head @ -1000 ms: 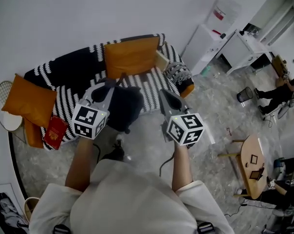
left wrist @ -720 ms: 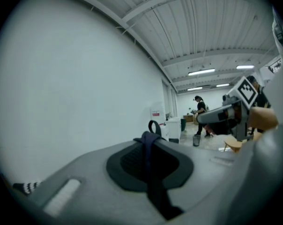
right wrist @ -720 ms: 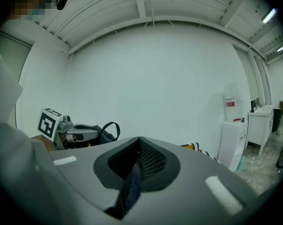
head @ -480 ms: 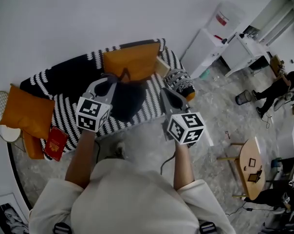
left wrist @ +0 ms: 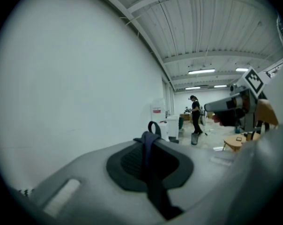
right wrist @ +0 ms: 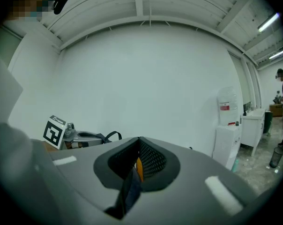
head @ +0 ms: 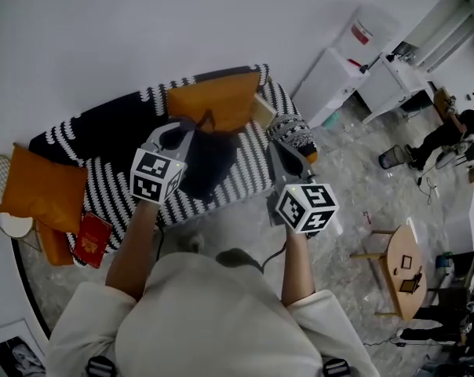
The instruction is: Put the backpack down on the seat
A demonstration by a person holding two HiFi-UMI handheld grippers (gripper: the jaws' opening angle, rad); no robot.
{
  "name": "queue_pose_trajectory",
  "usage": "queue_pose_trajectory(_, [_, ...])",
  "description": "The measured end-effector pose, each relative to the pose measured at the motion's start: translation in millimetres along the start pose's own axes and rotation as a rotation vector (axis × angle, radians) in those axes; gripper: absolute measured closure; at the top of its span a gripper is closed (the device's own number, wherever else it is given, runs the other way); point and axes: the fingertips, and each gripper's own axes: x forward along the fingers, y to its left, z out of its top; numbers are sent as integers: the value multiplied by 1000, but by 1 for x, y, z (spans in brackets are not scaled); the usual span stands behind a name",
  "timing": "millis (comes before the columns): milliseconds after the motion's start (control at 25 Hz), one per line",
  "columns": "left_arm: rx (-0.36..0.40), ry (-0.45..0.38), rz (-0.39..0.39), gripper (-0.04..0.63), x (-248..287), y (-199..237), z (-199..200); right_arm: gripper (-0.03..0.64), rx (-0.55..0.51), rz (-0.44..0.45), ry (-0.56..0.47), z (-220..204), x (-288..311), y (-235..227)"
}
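A dark backpack (head: 207, 162) hangs over the striped seat (head: 249, 175) of a sofa, just in front of an orange back cushion (head: 213, 100). My left gripper (head: 178, 134) is shut on its top strap (left wrist: 148, 150), whose loop sticks up past the jaws. Whether the pack's bottom touches the seat is hidden. My right gripper (head: 278, 138) is to the right of the pack, over the sofa's patterned arm, apart from it. Its jaws stand together in the right gripper view (right wrist: 137, 170); only a dark sliver shows between them.
A second orange cushion (head: 45, 185) and a red book (head: 92, 238) lie at the sofa's left end. A white cabinet (head: 331, 73) with a water dispenser (head: 370, 26) stands to the right. A wooden side table (head: 406, 269) and a person (head: 449, 132) are farther right.
Both grippers have moved forward toward the sofa. The backpack has been carried from over the sofa's front edge to over the seat, nearer the back cushion.
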Motion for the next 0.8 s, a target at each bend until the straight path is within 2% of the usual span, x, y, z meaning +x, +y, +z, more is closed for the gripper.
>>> queue_pose_trajectory(280, [11, -6, -3, 586, 19, 27, 2, 611, -24, -27, 17, 0, 14, 7])
queue_pose_trajectory(480, [-20, -16, 11, 586, 21, 44, 0, 610, -52, -27, 20, 8, 25, 11])
queue_pose_trajectory(800, [-37, 27, 32, 586, 44, 65, -9, 609, -54, -13, 33, 9, 53, -6])
